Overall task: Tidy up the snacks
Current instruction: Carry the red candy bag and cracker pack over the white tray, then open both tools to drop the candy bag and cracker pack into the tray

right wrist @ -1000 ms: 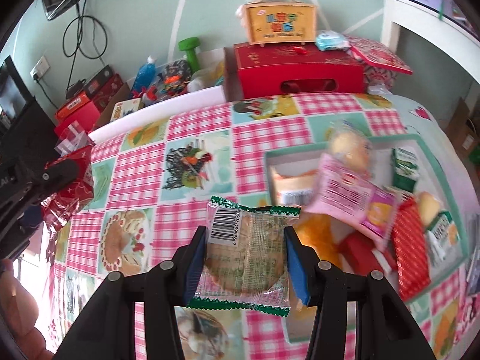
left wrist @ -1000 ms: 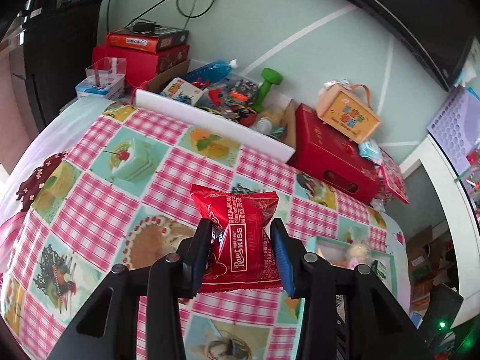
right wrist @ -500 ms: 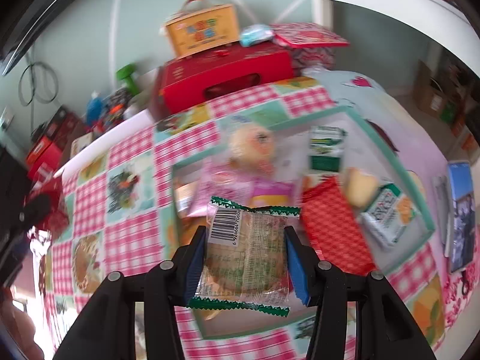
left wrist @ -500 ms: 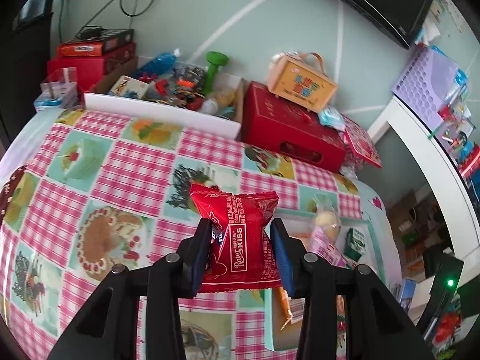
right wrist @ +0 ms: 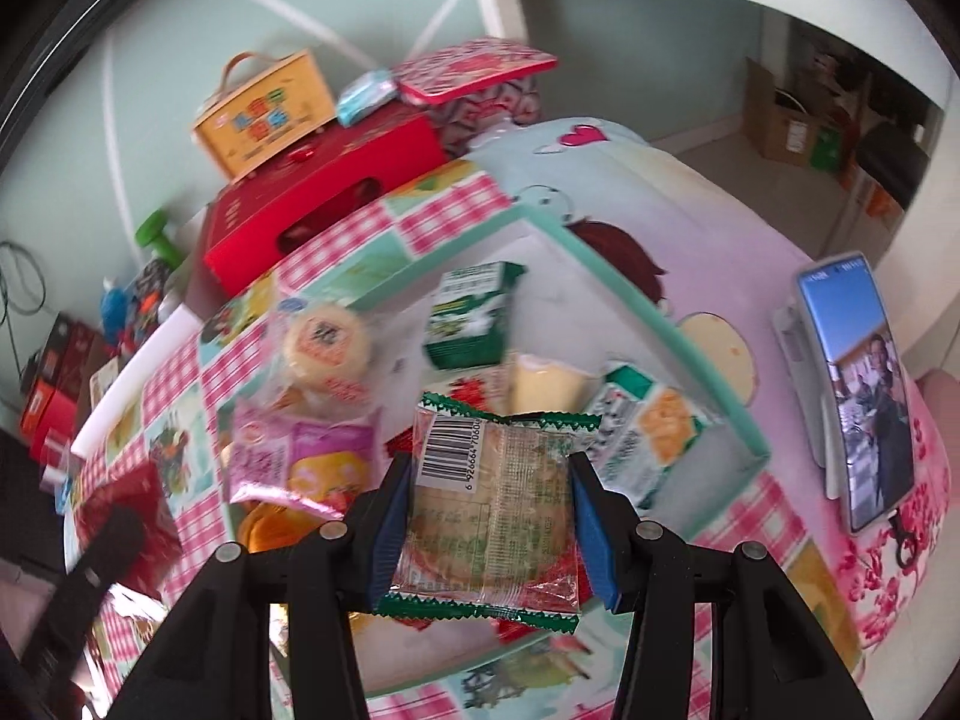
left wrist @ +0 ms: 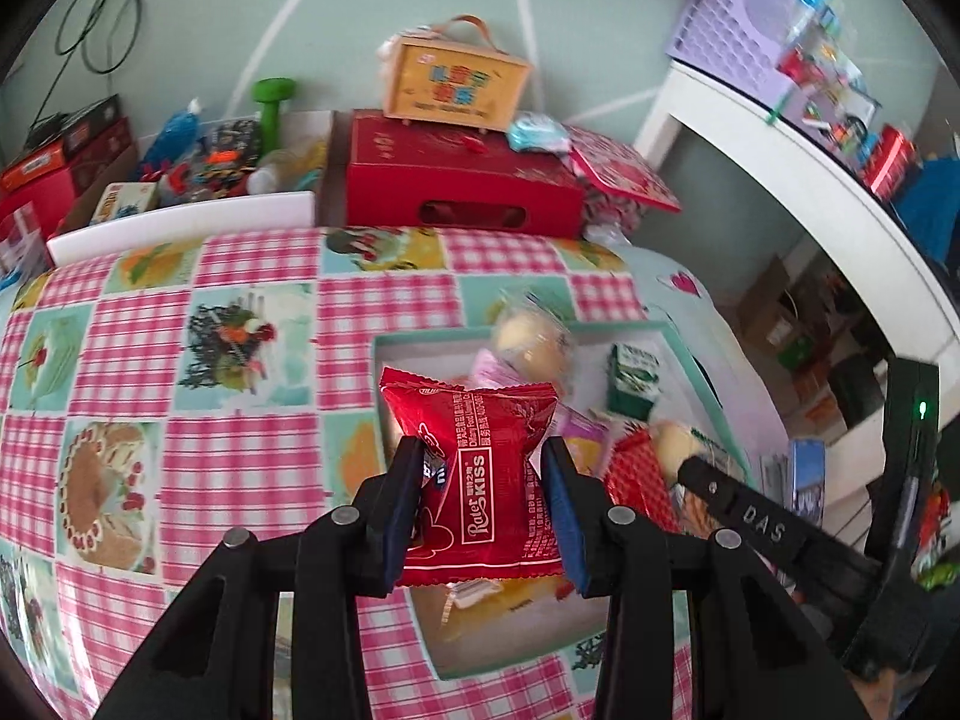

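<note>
Left gripper (left wrist: 485, 495) clamps red snack pack (left wrist: 474, 480); right gripper (right wrist: 489, 513) clamps clear biscuit pack (right wrist: 489, 504); tray (right wrist: 708, 384) contents blurred, partly hidden.

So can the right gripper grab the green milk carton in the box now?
Probably not: the right gripper is already shut on a cookie packet. The carton itself lies uncovered in the box.
</note>
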`<state>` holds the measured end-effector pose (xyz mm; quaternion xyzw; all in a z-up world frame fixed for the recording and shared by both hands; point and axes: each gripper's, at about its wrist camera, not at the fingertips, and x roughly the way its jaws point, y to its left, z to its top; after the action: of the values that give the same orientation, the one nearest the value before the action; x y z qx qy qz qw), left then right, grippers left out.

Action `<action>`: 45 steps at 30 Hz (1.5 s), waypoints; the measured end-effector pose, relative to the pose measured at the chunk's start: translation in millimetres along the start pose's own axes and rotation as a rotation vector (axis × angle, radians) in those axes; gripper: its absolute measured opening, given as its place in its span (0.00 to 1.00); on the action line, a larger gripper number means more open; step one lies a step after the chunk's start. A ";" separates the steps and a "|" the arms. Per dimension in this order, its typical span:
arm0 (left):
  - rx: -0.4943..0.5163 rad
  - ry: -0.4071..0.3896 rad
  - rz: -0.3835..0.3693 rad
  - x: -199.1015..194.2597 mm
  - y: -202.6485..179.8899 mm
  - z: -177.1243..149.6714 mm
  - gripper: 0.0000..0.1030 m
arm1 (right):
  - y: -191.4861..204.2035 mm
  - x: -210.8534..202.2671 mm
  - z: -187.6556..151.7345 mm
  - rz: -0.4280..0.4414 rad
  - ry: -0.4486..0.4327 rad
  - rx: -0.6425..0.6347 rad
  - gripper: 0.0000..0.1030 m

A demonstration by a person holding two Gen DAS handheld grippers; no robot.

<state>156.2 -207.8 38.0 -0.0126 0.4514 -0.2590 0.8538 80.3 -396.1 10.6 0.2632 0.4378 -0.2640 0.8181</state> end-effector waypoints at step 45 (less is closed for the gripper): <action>0.048 0.040 0.136 24.2 -18.6 -10.3 0.63 | -0.8 22.1 5.9 0.029 0.014 -0.052 0.69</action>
<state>151.2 -232.7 18.2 0.0438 0.4617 -0.2113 0.8604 93.7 -405.0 -5.6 0.2500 0.4462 -0.2391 0.8253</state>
